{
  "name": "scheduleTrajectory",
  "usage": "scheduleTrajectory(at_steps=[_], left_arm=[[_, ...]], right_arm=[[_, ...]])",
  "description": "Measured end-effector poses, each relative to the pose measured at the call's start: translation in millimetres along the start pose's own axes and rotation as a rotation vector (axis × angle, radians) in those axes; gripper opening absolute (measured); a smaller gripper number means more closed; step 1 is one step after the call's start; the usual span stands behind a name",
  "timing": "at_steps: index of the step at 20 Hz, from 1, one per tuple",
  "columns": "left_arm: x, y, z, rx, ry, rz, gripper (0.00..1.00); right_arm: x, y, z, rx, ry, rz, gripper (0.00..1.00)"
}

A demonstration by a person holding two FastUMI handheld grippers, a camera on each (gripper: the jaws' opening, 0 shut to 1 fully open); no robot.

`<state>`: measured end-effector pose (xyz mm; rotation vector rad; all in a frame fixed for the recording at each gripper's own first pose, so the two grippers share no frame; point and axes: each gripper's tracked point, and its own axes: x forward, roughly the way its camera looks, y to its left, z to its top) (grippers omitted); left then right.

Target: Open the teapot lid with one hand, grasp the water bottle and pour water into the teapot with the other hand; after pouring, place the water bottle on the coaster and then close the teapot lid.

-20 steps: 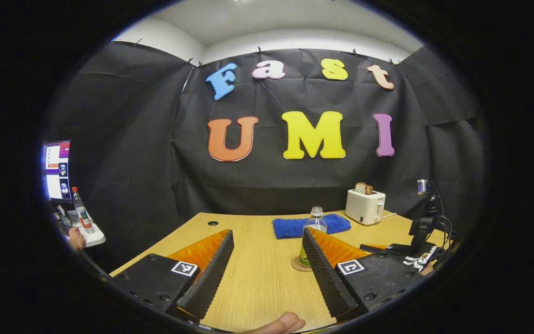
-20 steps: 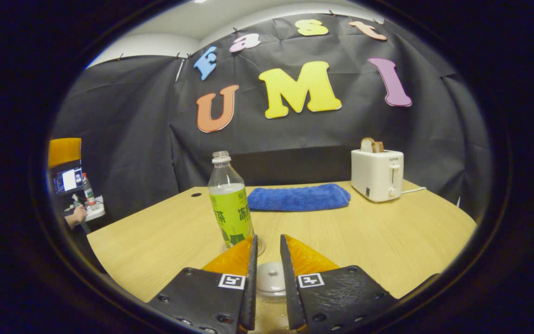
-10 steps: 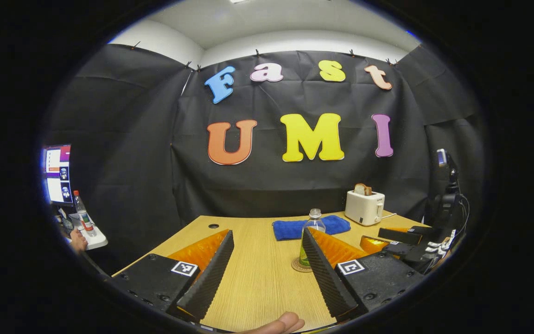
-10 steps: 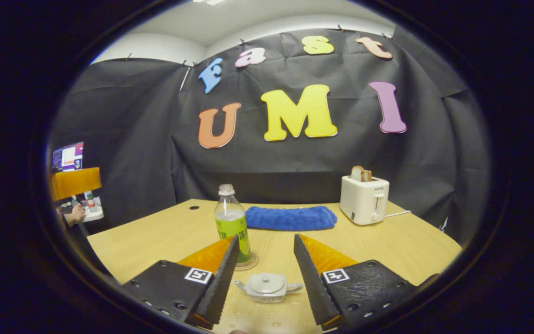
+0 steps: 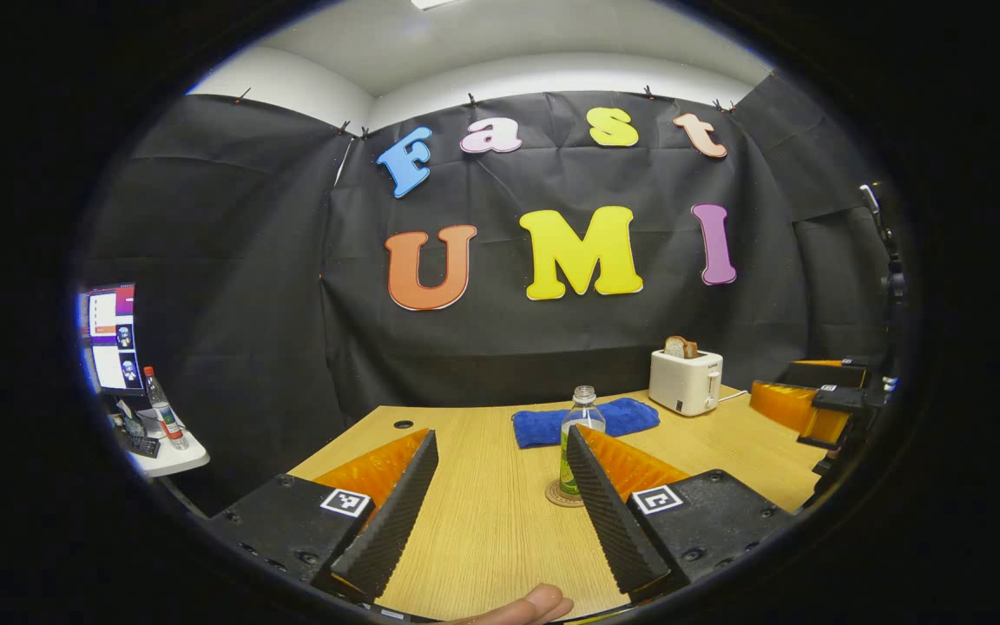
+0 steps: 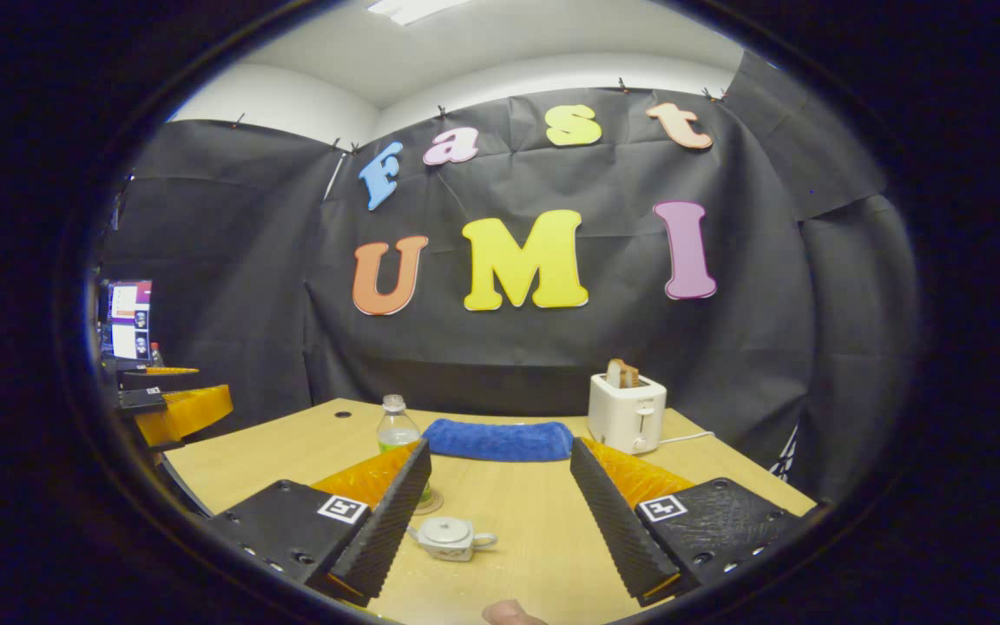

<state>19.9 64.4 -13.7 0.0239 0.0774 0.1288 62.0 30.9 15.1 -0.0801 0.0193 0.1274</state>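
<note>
Now both grippers hang released: right gripper (image 6: 496, 521) above the small round white ceramic teapot (image 6: 450, 538), lid on; clear plastic green-labelled water bottle (image 5: 581, 438) on round cork coaster (image 5: 562, 495), twelve o'clock of the left gripper (image 5: 500, 503).

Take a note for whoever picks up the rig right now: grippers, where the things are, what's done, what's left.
Left gripper: open, holding nothing, above the table.
Right gripper: open, holding nothing, raised above the teapot.
Water bottle: upright on the coaster, uncapped, part full.
Teapot: on the table near the bottle, lid on.
Done: judging by this layout, bottle placed and lid closed; droplets lie on the table by the teapot.
Left: nothing obvious; whether water went in cannot be seen.
</note>
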Motion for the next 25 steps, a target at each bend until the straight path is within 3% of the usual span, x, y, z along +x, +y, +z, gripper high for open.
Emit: scheduleTrajectory(at_steps=[3, 12, 25], left_arm=[[-4, -9, -4, 0.01, 0.012, -0.005, 0.93], [6, -14, -13, 0.02, 0.023, 0.006, 0.93], [9, -10, -15, 0.007, 0.023, 0.011, 0.93]], right_arm=[[-15, -27, 5, -0.017, -0.028, -0.058, 0.97], [-31, -71, -29, 0.02, 0.016, -0.114, 0.97], [-34, -35, -36, -0.061, 0.044, -0.015, 0.96]])
